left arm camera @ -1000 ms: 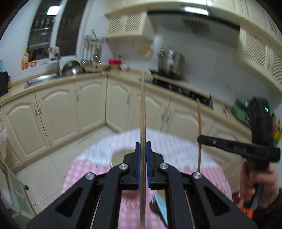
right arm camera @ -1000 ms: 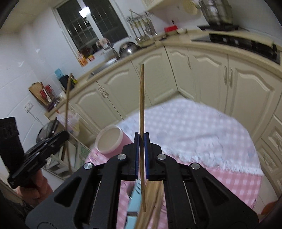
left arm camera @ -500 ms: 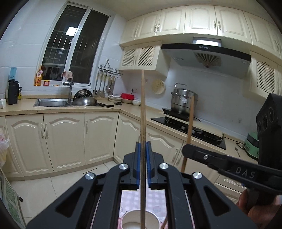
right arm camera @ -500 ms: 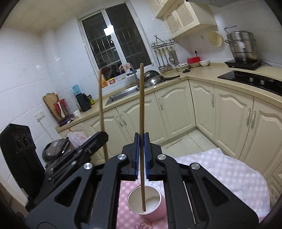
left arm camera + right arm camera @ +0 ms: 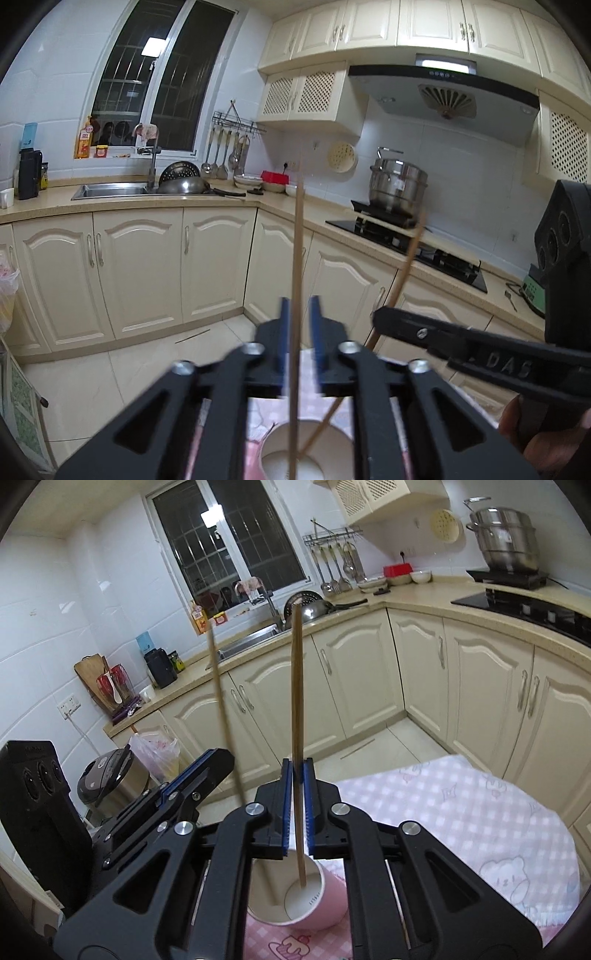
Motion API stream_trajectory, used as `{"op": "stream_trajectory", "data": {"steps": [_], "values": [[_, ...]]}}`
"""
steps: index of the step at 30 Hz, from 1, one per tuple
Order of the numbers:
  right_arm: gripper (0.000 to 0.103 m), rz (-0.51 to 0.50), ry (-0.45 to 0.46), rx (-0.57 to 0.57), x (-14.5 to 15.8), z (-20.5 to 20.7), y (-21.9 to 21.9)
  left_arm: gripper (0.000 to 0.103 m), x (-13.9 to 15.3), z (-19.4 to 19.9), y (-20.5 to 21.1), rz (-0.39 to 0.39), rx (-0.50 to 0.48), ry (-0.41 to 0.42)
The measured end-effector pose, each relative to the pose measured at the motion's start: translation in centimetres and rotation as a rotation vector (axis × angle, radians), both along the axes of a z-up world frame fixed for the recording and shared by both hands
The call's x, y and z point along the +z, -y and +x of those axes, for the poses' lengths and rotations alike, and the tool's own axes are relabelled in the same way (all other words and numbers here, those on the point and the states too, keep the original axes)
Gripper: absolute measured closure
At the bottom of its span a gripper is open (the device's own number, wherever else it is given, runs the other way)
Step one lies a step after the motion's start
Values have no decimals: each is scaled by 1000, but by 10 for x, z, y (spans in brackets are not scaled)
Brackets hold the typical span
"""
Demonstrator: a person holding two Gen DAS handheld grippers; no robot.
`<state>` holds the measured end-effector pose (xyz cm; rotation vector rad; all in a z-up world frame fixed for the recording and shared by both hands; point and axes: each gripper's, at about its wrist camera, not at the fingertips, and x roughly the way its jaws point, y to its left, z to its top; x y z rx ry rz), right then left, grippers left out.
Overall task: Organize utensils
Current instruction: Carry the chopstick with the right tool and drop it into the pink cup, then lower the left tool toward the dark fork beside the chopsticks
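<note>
Step in hand: while both jaws are opening, two chopsticks are being released into the pink cup [image 5: 314, 897] on the checked tablecloth [image 5: 461, 812].
Left gripper [image 5: 298, 325]: its pads stand a little apart, and the left chopstick [image 5: 297, 258] is seen upright between them, no longer pressed.
Right gripper [image 5: 296, 805]: only a narrow gap is seen, and the right chopstick [image 5: 296, 701] passes through it with its tip inside the cup.
Good practice: each stick should be kept upright until its lower end is inside the rim, and the jaws should be opened without any sideways pull, so that the cup is not tipped.
Writing: "DAS" is read on the right gripper's finger in the left view.
</note>
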<state>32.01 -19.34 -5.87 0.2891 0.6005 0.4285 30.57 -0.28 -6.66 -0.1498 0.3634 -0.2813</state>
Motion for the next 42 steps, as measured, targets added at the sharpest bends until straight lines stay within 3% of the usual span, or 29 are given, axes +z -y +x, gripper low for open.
{"op": "stream_trajectory", "data": {"steps": [1,2,3,5,8,15,22,42], "values": [[46,14,1,-19,0,-3,6,60,0,-4,-2,5,15,7],[29,25,4,-31,2,-4,11,45,1,-7,-5,5,23,17],[24,39,14,-49,4,-9,19,38,2,-10,-7,7,23,25],[24,47,11,-62,6,-13,28,22,7,-19,-10,21,44,44],[9,73,14,-99,12,-24,46,12,16,-30,-11,30,46,59],[8,61,27,-149,31,-47,72,8,38,-51,-5,86,66,55],[8,23,-13,-178,32,-63,90,8,47,-68,-4,85,60,19],[8,-109,-175,-183,-8,-95,101,8,19,-99,3,123,35,-99]]}}
